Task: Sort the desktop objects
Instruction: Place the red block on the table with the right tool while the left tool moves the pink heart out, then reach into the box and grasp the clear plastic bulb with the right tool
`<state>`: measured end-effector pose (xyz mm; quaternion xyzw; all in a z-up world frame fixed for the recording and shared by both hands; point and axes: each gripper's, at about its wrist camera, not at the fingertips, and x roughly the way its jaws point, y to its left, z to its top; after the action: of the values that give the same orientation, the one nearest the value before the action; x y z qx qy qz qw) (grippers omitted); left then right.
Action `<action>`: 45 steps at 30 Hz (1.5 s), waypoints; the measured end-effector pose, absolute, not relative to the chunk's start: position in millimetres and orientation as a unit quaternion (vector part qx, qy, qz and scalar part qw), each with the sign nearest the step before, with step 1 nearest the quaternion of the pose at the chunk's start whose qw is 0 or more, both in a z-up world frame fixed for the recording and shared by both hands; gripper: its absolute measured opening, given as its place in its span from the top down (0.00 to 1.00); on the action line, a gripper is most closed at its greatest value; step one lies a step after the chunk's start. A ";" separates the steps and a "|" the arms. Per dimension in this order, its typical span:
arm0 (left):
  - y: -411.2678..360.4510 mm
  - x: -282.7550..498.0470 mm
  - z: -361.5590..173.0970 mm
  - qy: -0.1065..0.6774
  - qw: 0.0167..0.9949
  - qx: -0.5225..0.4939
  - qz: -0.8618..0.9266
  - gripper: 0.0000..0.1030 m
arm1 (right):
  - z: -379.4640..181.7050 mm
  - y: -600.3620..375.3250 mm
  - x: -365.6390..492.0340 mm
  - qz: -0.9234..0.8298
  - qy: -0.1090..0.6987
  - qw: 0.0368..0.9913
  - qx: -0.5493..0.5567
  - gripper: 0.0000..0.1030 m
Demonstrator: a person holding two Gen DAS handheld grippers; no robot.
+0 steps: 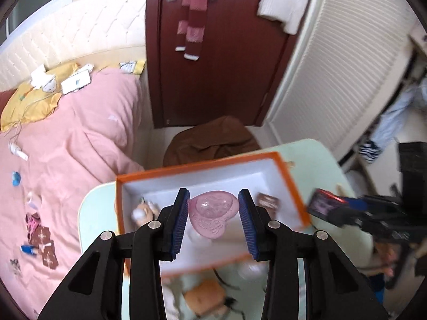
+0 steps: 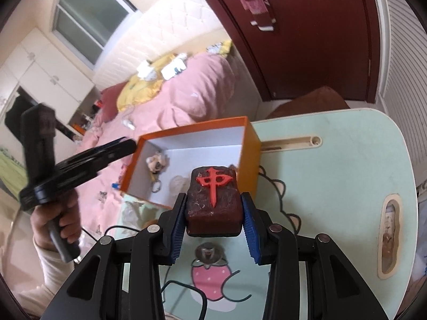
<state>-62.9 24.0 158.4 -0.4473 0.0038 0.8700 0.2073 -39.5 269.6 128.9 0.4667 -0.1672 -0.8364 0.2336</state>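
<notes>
My left gripper (image 1: 213, 213) is shut on a pink translucent heart-shaped dish (image 1: 212, 213) and holds it above the orange box (image 1: 291, 184) with a white inside. The box holds a small figure keychain (image 1: 141, 210) and a brown tile (image 1: 268, 201). My right gripper (image 2: 213, 213) is shut on a dark brown mahjong-tile block (image 2: 213, 200) with a red character, held just right of the orange box (image 2: 250, 138) over the pale green table (image 2: 347, 160). The keychain (image 2: 157, 162) lies inside the box. The left gripper (image 2: 80, 160) shows at the left.
A bed with a pink cover (image 1: 80, 138) and scattered small items lies left of the table. A brown cushion (image 1: 210, 138) and a dark red door (image 1: 218, 61) stand behind. A strawberry picture (image 2: 210, 280) and a black cable (image 2: 186, 290) lie on the table.
</notes>
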 end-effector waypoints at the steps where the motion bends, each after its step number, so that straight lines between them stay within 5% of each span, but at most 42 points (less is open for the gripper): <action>1: 20.8 -54.2 156.4 -0.001 0.216 -0.452 0.865 0.62 | 129.6 269.9 -34.1 -0.837 -0.167 0.238 0.463 0.63; 11: 19.2 6.2 61.5 -0.065 0.253 -0.521 0.813 0.62 | 75.6 255.7 5.6 -0.825 -0.142 0.207 0.506 0.63; 21: 27.7 18.7 38.3 -0.066 0.238 -0.494 0.833 0.60 | 51.5 225.2 5.1 -0.838 -0.094 0.198 0.500 0.58; 25: 14.4 28.2 45.1 -0.090 0.223 -0.457 0.856 0.36 | 61.1 231.7 7.1 -0.840 -0.099 0.202 0.493 0.50; 45: 1.5 56.2 41.6 -0.091 0.180 -0.388 0.899 0.35 | 128.9 158.2 -66.0 -0.820 0.020 0.269 0.504 0.50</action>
<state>56.2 1.5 41.6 -0.3883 -0.0909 0.8992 0.1799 -66.0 158.2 128.9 0.5042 0.0204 -0.8203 0.2693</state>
